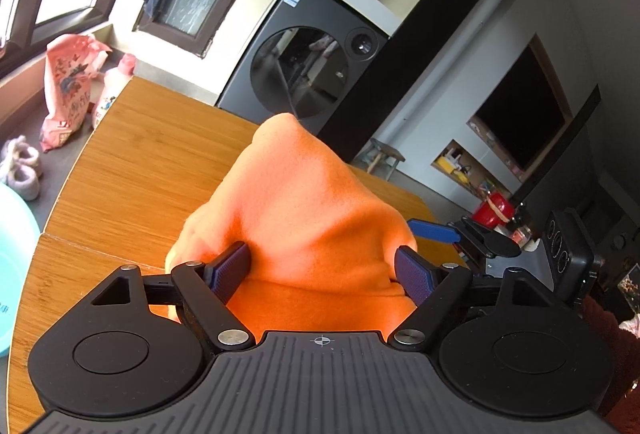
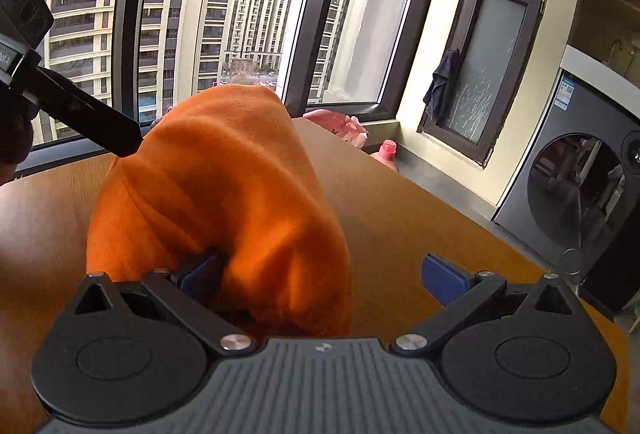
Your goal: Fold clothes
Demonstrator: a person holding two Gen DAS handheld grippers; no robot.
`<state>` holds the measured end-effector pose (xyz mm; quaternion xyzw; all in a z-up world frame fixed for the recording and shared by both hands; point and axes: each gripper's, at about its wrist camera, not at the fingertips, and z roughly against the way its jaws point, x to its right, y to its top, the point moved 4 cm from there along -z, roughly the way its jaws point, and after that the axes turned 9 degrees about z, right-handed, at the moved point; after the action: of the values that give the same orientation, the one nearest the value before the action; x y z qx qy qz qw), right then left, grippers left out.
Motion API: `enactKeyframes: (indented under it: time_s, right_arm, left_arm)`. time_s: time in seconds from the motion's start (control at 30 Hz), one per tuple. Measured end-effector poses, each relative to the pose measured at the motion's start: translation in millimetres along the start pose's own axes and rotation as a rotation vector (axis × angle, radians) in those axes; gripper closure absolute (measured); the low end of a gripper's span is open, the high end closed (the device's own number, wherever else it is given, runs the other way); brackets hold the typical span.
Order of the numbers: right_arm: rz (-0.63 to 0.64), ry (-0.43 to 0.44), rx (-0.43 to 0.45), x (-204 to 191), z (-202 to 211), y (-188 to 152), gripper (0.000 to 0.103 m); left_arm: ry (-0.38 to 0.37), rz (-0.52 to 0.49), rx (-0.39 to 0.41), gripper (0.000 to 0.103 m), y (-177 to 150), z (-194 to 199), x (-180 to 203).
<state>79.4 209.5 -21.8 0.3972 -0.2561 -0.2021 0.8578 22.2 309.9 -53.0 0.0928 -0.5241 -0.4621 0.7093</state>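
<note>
An orange fleece garment [image 1: 304,201] lies bunched in a mound on the wooden table [image 1: 152,153]. My left gripper [image 1: 324,266] is open, its blue pads [image 1: 230,266] wide apart with the cloth filling the gap between them. In the right wrist view the same garment [image 2: 216,193] is draped over my right gripper's left pad [image 2: 202,270]; the right pad [image 2: 444,276] stands clear of the cloth. My right gripper [image 2: 320,274] is open. The right gripper also shows in the left wrist view [image 1: 460,234], just right of the garment.
A washing machine [image 1: 308,73] stands beyond the table. A pink bag [image 1: 68,89] and a pink-capped bottle [image 1: 114,89] sit on the floor by the window. A light blue basin [image 1: 10,266] is at the left edge. The left gripper's body [image 2: 72,105] crosses the right view's left side.
</note>
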Motion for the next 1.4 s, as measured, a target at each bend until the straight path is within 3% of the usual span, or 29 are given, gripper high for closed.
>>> enactKeyframes:
  time_s: [0.2,0.33,0.43,0.53,0.67,0.8,0.9,1.03,1.17,1.3,1.4]
  right_arm:
    - [-0.117,-0.019,0.015,-17.0,11.8,-16.8,0.000]
    - [-0.180,0.030,0.038,-36.8,9.2,-14.8,0.000]
    - [-0.166,0.000,0.064,-50.1,9.9,-10.4,0.000]
    - [-0.152,-0.015,0.077,-57.3,9.6,-8.4,0.000]
    - [-0.219,0.030,0.079,-51.0,8.9,-15.7,0.000]
    - [-0.287,0.075,0.094,-44.4,13.0,-21.4,0.000]
    - [-0.320,0.092,0.111,-40.9,19.0,-25.2,0.000]
    - [-0.350,0.113,0.163,-26.7,46.0,-23.4,0.000]
    - [-0.397,0.063,0.261,8.8,72.9,-3.9,0.000]
    - [-0.295,-0.100,0.174,34.8,43.7,25.7,0.000]
    - [-0.196,-0.088,0.044,24.4,-4.4,32.3,0.000]
  left_arm:
    - [0.027,-0.010,0.005,0.012,16.9,-20.9,0.0]
    - [0.038,-0.022,0.003,0.008,34.0,-47.8,2.9]
    - [0.053,-0.046,-0.010,0.007,42.7,-61.6,9.1]
    - [0.080,-0.027,0.024,0.008,48.2,-46.6,17.6]
    - [0.055,-0.014,0.074,0.010,32.2,-9.3,24.7]
    - [0.041,0.016,0.046,0.027,6.1,7.1,17.4]
    - [0.034,0.028,0.031,0.034,-5.0,8.0,10.9]
    - [0.042,0.015,0.023,0.032,-8.4,0.9,6.7]
    - [0.052,0.000,0.015,0.028,-11.8,-6.1,2.6]
    - [0.116,-0.082,0.030,0.022,-16.4,-3.0,4.4]
    - [0.171,-0.127,0.033,0.022,-21.8,1.9,2.9]
